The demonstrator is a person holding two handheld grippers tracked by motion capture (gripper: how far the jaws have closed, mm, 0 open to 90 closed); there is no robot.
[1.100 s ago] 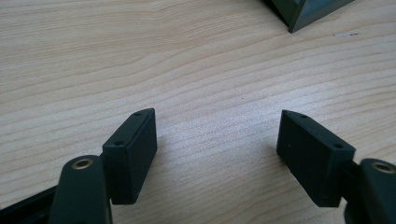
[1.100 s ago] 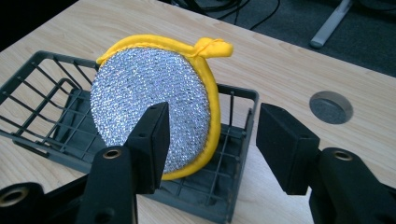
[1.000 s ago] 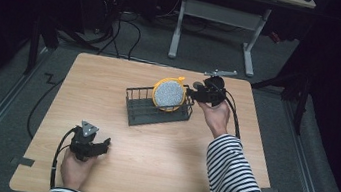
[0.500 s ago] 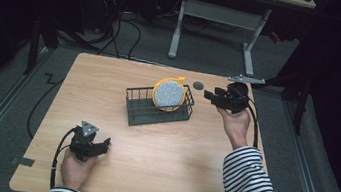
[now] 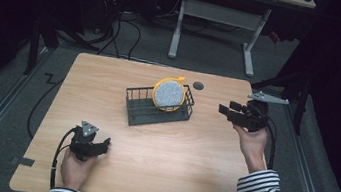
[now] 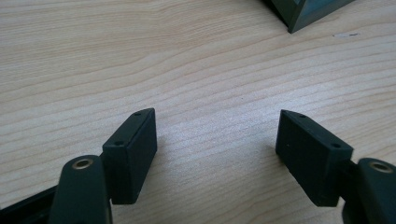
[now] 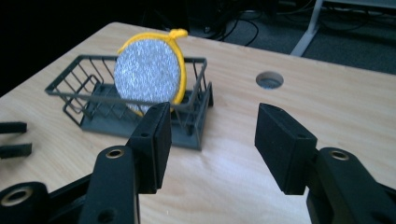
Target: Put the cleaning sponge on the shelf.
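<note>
A dark wire basket (image 5: 141,114) stands at the middle of the wooden table (image 5: 110,82). A round grey scouring pad with a yellow rim (image 5: 169,94) stands on edge inside it, leaning at its right end. My right gripper (image 5: 223,111) is held above the table to the right of the basket, apart from it and pointing toward it. In the right gripper view its jaws are open and empty (image 7: 212,126), with the pad (image 7: 147,74) and basket (image 7: 93,116) beyond them. My left gripper (image 5: 104,143) rests near the front left, open over bare wood (image 6: 217,135).
A round cable hole (image 5: 198,86) lies in the table behind the basket, also seen in the right gripper view (image 7: 269,80). A corner of the basket (image 6: 303,11) shows at the top of the left gripper view. Desk legs and cables lie on the floor beyond.
My right gripper has drawn back to the right, from the basket's right end to near the table's right edge. The pad stays in the basket. The left hand has kept still.
</note>
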